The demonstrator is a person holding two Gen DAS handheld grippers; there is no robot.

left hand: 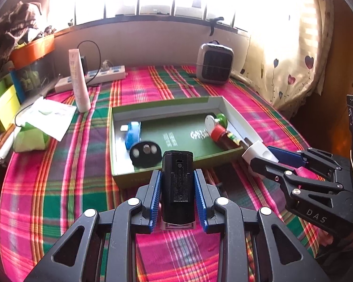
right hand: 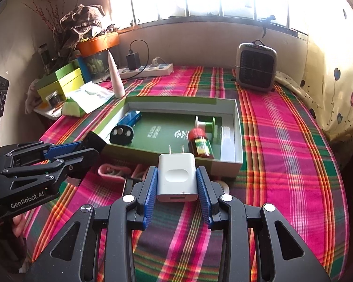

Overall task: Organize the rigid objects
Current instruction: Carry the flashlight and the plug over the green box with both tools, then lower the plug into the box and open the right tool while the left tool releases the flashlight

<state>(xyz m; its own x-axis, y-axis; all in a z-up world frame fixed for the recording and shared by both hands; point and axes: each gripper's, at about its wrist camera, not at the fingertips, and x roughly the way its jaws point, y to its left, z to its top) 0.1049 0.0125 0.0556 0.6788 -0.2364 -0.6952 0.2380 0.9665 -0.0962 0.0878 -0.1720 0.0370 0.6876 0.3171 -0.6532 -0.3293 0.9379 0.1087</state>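
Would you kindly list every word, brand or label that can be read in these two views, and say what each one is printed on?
"DAS": on the right gripper, seen from the left wrist.
"GenRobot.AI": on the left gripper, seen from the right wrist.
White print on the green box floor: too blurred to read.
Label on the red-capped bottle: too small to read.
Print on the white tube: unreadable.

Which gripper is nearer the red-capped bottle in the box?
Right. The right gripper sits just outside the box wall beside the red-capped bottle; the left gripper is at the box's other near corner.
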